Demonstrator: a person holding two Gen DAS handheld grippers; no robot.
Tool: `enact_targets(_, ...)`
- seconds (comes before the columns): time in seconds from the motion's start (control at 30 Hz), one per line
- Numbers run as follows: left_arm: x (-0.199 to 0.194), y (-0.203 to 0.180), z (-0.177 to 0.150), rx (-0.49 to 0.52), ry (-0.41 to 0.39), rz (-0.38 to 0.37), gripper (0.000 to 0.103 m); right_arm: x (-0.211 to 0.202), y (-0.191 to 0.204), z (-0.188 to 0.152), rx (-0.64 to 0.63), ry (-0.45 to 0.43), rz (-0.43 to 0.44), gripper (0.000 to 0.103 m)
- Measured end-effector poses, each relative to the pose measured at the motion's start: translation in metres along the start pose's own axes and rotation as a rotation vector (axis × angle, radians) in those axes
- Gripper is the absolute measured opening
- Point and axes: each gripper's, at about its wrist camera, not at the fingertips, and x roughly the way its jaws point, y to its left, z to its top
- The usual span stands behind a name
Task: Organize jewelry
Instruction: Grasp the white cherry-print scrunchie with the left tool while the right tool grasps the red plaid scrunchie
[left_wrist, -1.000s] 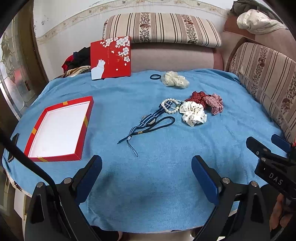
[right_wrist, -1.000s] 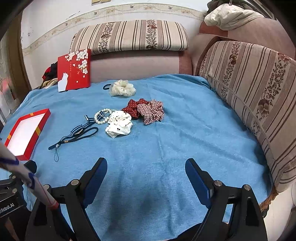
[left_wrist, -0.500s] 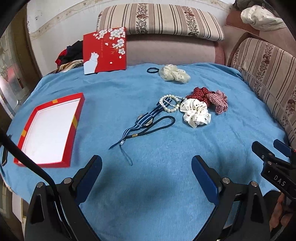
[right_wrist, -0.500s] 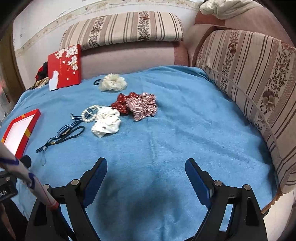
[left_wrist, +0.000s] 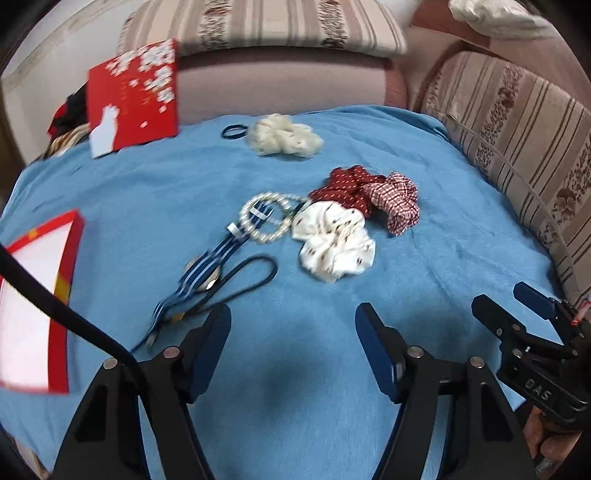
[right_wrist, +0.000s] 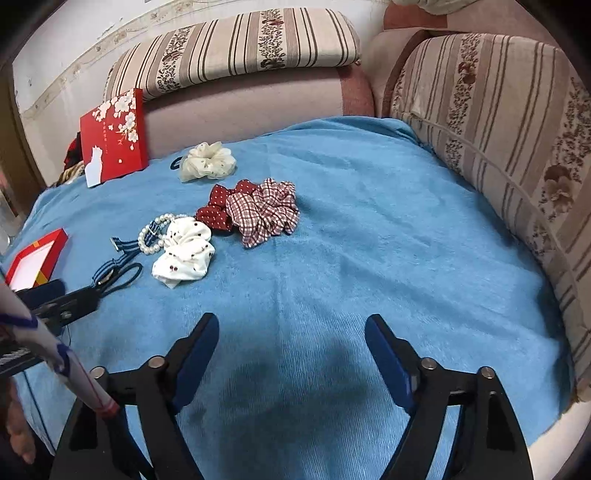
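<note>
On the blue cloth lie a pearl bracelet (left_wrist: 266, 218), a blue striped strap (left_wrist: 207, 271), a black cord loop (left_wrist: 255, 275), a white dotted scrunchie (left_wrist: 334, 242), a red dotted scrunchie (left_wrist: 345, 188), a red checked scrunchie (left_wrist: 397, 203), a cream scrunchie (left_wrist: 284, 138) and a black hair tie (left_wrist: 233, 132). An open red box tray (left_wrist: 35, 295) sits at the left. My left gripper (left_wrist: 293, 332) is open and empty, just short of the strap and white scrunchie. My right gripper (right_wrist: 291, 341) is open and empty, nearer the front; the white scrunchie (right_wrist: 184, 251) lies ahead to its left.
The red box lid (left_wrist: 135, 96) with white blossoms leans against the striped sofa back (left_wrist: 258, 26). A striped cushion (right_wrist: 498, 140) borders the cloth on the right. The left gripper's fingers (right_wrist: 64, 304) show in the right wrist view at the left edge.
Both grippers have moved forward toward the pile of jewelry. The left gripper has also swung right, so the red tray has slid to the left edge. Nothing has been picked up.
</note>
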Motion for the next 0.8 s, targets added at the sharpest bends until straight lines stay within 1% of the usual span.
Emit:
enact_targets(0.03,0.007,-0.003,0.004,0.010,0.004,-0.005,0.069,0.004,-0.002,0.003,0.004,0.002,0.015,0.078)
enact_targets(0.1,0.023,-0.009,0.013,0.021,0.023,-0.041,0.069,0.013,-0.006,0.012,0.022,0.006,0.053,0.076)
enact_targets(0.33,0.068,-0.020,0.035,0.024,0.072,-0.093,0.069,0.050,-0.011,0.051,0.078,0.012,0.199,0.075)
enact_targets(0.47,0.087,-0.027,0.045,0.033,0.083,-0.099,0.069,0.074,-0.008,0.067,0.085,0.035,0.241,0.075)
enact_targets(0.67,0.106,-0.032,0.048,0.032,0.110,-0.118,0.069,0.113,-0.008,0.080,0.128,0.107,0.304,0.075)
enact_targets(0.7,0.110,-0.033,0.048,0.029,0.114,-0.124,0.065,0.119,-0.007,0.081,0.132,0.117,0.309,0.075)
enact_targets(0.73,0.112,-0.033,0.047,0.029,0.119,-0.127,0.058,0.123,-0.006,0.081,0.133,0.126,0.311,0.075)
enact_targets(0.77,0.114,-0.034,0.046,0.030,0.129,-0.125,0.038,0.128,-0.006,0.081,0.136,0.136,0.310,0.072)
enact_targets(0.8,0.117,-0.035,0.046,0.027,0.140,-0.117,0.023,0.131,-0.005,0.080,0.138,0.142,0.312,0.058)
